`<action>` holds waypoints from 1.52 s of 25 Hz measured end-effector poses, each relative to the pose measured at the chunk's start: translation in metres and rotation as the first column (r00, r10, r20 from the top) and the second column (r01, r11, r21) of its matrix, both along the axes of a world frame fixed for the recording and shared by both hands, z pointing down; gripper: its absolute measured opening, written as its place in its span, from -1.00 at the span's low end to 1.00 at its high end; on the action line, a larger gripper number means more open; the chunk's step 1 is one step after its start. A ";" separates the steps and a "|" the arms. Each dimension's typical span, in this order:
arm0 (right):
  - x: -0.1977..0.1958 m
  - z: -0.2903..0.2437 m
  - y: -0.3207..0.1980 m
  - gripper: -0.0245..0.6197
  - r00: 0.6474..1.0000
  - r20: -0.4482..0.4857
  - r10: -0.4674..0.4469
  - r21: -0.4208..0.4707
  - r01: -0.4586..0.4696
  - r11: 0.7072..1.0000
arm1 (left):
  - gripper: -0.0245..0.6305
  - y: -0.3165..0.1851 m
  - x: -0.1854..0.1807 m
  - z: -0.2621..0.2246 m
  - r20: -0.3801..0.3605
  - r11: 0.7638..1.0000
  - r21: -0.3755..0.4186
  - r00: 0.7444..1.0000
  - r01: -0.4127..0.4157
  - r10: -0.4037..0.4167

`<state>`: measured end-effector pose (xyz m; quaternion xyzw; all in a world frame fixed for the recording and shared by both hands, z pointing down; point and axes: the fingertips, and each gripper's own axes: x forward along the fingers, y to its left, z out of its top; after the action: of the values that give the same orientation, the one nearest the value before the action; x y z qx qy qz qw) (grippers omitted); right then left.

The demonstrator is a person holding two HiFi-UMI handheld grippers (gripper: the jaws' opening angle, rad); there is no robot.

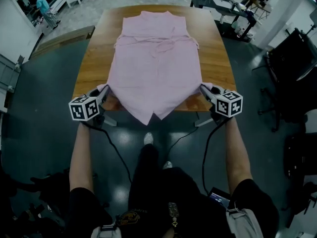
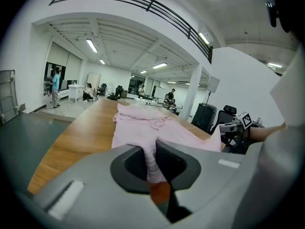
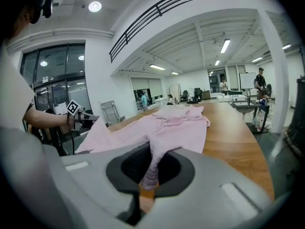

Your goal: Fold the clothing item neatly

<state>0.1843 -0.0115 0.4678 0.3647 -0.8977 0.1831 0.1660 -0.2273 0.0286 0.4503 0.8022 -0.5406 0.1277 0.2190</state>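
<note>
A pale pink garment (image 1: pixel 156 58) lies spread along the wooden table (image 1: pixel 94 53), its near hem lifted off the front edge. My left gripper (image 1: pixel 103 94) is shut on the hem's left corner, and pink cloth (image 2: pixel 151 161) runs down between its jaws. At the hem's right corner my right gripper (image 1: pixel 204 89) is shut the same way, with cloth (image 3: pixel 153 168) pinched between its jaws. The middle of the hem sags in a point (image 1: pixel 152 118) below the table edge. Tie strings (image 1: pixel 166 46) lie bunched at the garment's waist.
Cables (image 1: pixel 119 157) trail from both grippers down to the dark floor beside my legs. A black chair (image 1: pixel 292 68) stands to the right of the table. More desks (image 1: pixel 223 6) and a person (image 1: pixel 45 9) are far behind.
</note>
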 end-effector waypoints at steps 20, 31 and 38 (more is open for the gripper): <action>0.015 0.079 -0.233 -0.89 0.931 -0.203 0.302 -0.197 -0.341 0.919 | -0.81 -0.265 -0.044 0.113 0.108 0.928 -0.370 0.994 0.037 0.003; 0.026 0.121 -0.248 -0.14 0.852 -0.355 0.385 -0.201 -0.472 0.859 | -0.16 -0.256 -0.051 0.131 0.252 0.890 -0.451 0.947 -0.066 0.198; 0.020 0.058 -0.238 -0.10 0.861 -0.309 0.404 -0.056 -0.441 0.896 | 0.08 -0.239 -0.069 0.090 0.371 0.935 -0.352 0.913 -0.032 0.170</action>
<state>0.2046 -0.2499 0.5253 0.5644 -0.7484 0.2156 0.2736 -0.2961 -0.2105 0.5398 0.7372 -0.5006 0.3894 0.2329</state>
